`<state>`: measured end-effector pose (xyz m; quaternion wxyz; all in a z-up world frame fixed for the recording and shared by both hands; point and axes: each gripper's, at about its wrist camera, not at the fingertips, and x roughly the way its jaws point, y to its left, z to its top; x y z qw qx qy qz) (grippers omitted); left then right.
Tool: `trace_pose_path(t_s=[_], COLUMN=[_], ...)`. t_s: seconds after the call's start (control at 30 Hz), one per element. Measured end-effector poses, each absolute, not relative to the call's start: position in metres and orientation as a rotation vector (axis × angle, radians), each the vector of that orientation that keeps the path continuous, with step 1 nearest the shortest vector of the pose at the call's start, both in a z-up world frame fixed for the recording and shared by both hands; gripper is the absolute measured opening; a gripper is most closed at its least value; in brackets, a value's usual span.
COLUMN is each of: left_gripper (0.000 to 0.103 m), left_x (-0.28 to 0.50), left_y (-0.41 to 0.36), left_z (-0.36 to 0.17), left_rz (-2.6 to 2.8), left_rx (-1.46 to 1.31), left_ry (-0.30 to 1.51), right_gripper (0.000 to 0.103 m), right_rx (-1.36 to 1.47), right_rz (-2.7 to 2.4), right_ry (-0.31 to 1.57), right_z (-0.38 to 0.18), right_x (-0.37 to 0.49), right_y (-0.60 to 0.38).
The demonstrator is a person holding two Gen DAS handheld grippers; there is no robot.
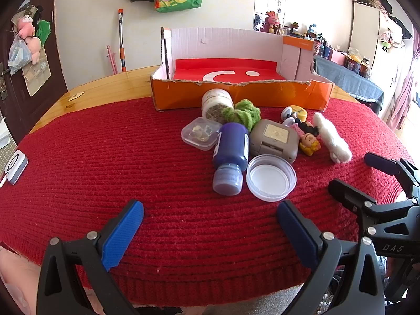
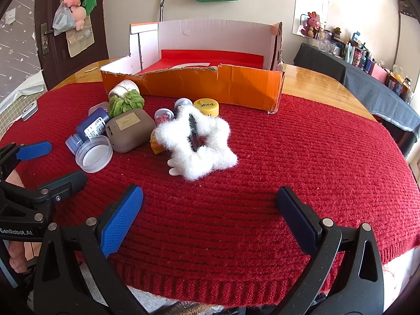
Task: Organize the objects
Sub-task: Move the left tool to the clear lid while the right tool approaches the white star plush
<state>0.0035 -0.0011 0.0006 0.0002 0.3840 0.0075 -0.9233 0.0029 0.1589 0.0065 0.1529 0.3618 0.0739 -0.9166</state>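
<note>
A pile of small things lies on the red knitted cloth in front of an open orange cardboard box. The pile holds a blue bottle on its side, a clear round lid, a grey case, a clear small box, a green fuzzy thing, a white jar, a white fluffy star clip, a yellow jar and small dolls. My left gripper and right gripper are open and empty, short of the pile.
The cloth covers a wooden table. A white device lies at the cloth's left edge. A dark cluttered side table stands at the right. Bags and plush toys hang on the wall and door behind.
</note>
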Motion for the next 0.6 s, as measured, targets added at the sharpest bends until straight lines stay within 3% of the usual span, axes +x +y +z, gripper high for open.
trace_pose_path(t_s=[0.6], left_gripper=[0.103], left_x=[0.0044], left_y=[-0.0009], left_z=[0.0008], left_rz=[-2.899], left_rx=[1.213], left_ry=[0.018], right_gripper=[0.103], right_rx=[1.018], right_rz=[-2.631], right_ry=[0.208], right_z=[0.0067], right_x=[0.0048], right_y=[0.1615])
